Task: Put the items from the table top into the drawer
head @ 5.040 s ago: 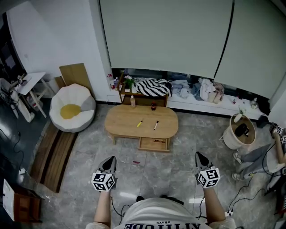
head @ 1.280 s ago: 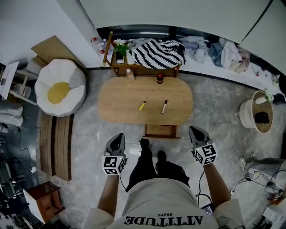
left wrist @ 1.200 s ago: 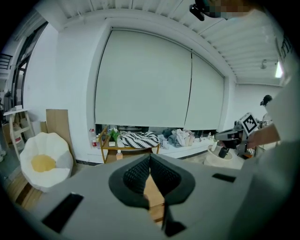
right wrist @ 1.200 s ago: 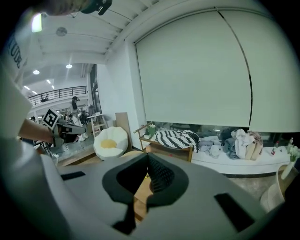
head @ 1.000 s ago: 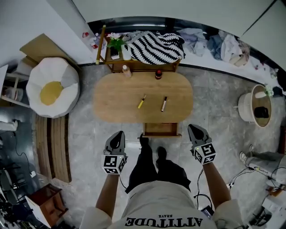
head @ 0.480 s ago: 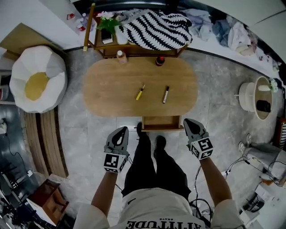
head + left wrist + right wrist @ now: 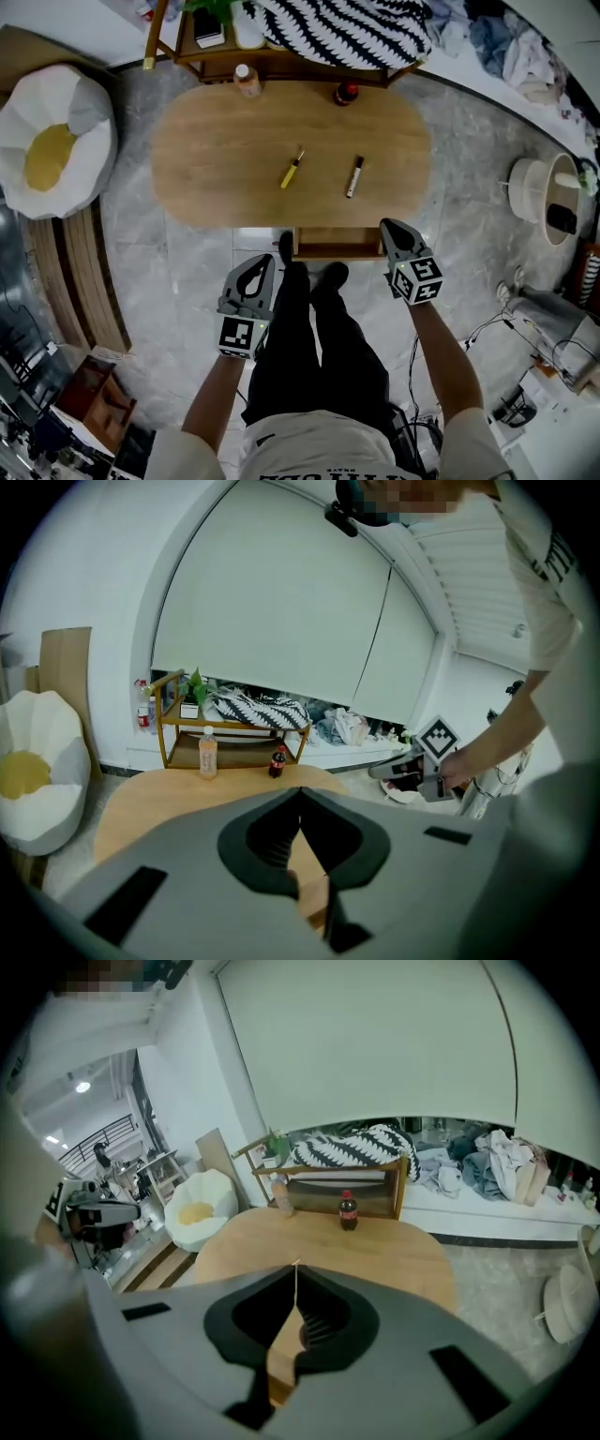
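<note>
Closer than half a second ago, the bench (image 7: 216, 159) fills our head view, its drawer (image 7: 323, 251) pulled out at the near edge. Our right gripper (image 7: 388, 228) has come beside the drawer's corner, and the left gripper (image 7: 260, 264) sits lower left. Both jaws are closed on nothing. Only the head view shows the yellow pen (image 7: 292, 171) and dark marker (image 7: 355, 176) lying apart mid-bench. The gripper views show a pale bottle (image 7: 208, 753) and a cola (image 7: 277, 760) at the far edge.

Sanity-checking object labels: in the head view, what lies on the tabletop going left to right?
Pale bottle → yellow pen → dark marker. The cola bottle is left out: it overlaps the marker left to right, so its place in the order is unclear.
</note>
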